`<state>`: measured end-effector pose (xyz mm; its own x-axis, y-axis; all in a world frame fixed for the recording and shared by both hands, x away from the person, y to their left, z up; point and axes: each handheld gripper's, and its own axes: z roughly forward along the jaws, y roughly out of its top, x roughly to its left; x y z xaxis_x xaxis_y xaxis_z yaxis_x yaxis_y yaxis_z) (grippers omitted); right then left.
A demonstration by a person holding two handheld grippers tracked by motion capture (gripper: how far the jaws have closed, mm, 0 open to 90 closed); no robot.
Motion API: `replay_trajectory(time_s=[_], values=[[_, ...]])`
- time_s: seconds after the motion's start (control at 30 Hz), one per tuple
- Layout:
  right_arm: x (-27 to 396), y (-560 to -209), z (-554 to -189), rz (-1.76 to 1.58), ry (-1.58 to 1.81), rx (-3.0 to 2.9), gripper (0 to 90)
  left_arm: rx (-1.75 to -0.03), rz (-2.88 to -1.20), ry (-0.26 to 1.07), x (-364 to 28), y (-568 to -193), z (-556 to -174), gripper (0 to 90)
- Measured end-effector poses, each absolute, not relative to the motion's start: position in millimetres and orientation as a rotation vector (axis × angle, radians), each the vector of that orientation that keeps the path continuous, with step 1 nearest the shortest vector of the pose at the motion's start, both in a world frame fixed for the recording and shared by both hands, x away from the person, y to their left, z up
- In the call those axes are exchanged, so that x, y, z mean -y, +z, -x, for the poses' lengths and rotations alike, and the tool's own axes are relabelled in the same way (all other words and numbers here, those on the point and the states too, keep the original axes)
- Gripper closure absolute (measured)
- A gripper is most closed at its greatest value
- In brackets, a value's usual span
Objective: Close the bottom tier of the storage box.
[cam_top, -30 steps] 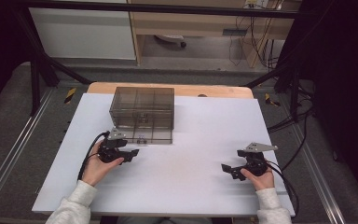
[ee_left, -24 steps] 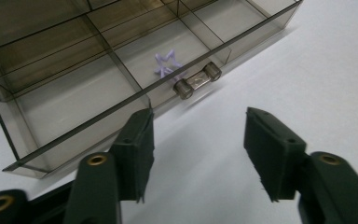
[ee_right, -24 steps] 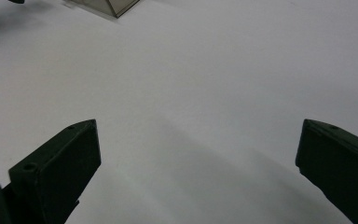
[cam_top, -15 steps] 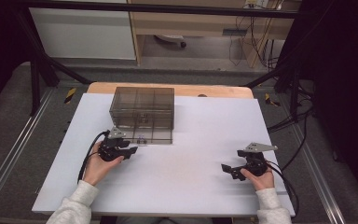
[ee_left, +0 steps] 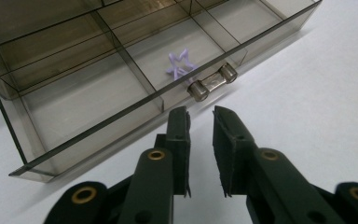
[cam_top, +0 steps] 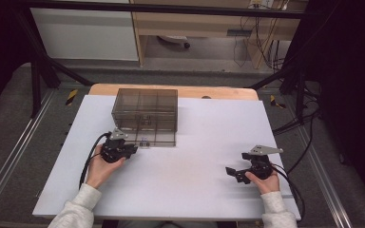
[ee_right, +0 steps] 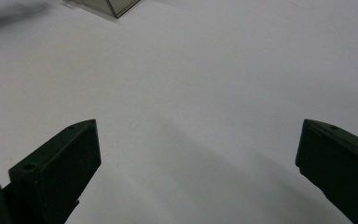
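A person sits at a white table (cam_top: 195,190) and holds a black gripper in each hand. The left gripper (ee_left: 200,116) sits just in front of a smoky see-through box (cam_top: 145,116) with little rooms inside. Its jaws have just been closing. Now there is only a thin gap between them, and nothing is in that gap. The tips point at the clear handle (ee_left: 212,83) on the box's front wall, near it but not touching. A small purple star (ee_left: 179,66) lies in the room right behind the handle. The right gripper (cam_top: 240,174) rests far off on the other side of the table. Its jaws are wide apart and hold nothing.
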<state>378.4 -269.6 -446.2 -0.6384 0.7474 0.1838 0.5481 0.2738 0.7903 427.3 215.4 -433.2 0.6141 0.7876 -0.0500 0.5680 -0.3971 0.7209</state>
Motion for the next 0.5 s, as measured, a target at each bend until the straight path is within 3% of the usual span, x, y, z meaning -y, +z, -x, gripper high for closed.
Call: replay_trajectory(time_s=[0.5], values=[[269.7, -446.2, -378.4, -1.201, 1.296, -2.315, 0.5, -1.057, -2.121, 0.393, -212.4, -436.5, -431.0, 88.9]])
